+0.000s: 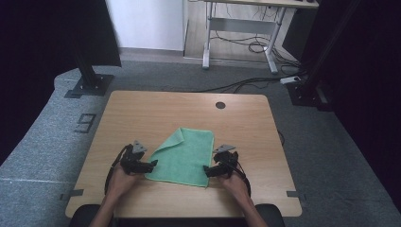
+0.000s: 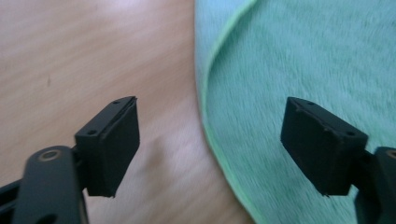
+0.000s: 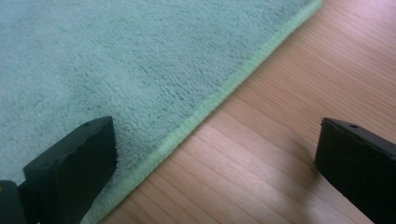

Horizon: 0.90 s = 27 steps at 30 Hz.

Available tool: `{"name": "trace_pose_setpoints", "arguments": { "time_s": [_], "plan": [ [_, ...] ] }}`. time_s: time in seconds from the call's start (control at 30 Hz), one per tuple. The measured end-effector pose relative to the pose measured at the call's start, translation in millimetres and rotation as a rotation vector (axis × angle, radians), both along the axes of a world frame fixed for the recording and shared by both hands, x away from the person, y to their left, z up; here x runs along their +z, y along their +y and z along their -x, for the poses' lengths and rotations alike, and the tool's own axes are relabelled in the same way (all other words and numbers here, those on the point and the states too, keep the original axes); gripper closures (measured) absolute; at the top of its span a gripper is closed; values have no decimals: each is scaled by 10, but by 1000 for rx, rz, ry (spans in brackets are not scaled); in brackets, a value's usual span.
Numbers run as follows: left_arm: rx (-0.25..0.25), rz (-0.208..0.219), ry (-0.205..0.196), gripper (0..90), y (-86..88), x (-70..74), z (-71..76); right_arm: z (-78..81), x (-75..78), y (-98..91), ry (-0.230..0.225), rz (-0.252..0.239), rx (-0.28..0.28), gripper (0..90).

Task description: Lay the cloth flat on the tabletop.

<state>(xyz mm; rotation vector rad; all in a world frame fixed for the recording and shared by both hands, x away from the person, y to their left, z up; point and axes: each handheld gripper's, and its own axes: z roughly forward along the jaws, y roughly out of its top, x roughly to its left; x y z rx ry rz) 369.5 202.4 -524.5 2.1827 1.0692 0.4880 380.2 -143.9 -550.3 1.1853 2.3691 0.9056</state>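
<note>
A lab or office test space is showing here — a light wooden table (image 1: 142, 113) with a cable hole (image 1: 220, 105) is standing on grey carpet (image 1: 42, 142) marked with tape. Black frame posts (image 1: 87, 66) are rising at both sides, and a height-adjustable desk (image 1: 241, 28) is standing behind — loose cables (image 1: 250, 47) are trailing beneath it.

Cloth (image 1: 185, 156) was plain mint green with a paler, brighter green stitched hem. Tabletop (image 1: 156, 113) was light wood with fine straight grain and one dark round hole. Left hand-held gripper (image 1: 150, 165) and right hand-held gripper (image 1: 208, 170) were matte black, each topped by a grey plate. Floor (image 1: 42, 142) was speckled grey.
</note>
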Motion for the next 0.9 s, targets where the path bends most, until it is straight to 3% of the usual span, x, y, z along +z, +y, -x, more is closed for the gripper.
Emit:
{"name": "trace_pose_setpoints", "arguments": {
  "time_s": [0.13,0.3,0.47,0.5,0.6,0.67,0.9],
  "plan": [
    [-21,3,-7,273,-111,18,-76,-8,1,-68,7,-1,-10,0],
    [-46,-36,-23,402,-315,26,-227,-20,-3,-165,19,-10,-20,0],
    [-83,-82,-27,414,-535,45,-383,-32,-4,-246,27,-13,-27,0],
    [-93,-94,-11,405,-615,13,-451,-35,-3,-263,26,-12,-28,0],
    [-99,-116,-3,396,-664,-34,-513,-36,-3,-298,29,-12,-34,0],
    [-84,-141,-9,392,-665,-62,-566,-35,-2,-334,29,-13,-39,0],
    [58,-118,-30,379,-360,14,-678,-36,-3,-407,31,-15,-45,0]
  ]
}}
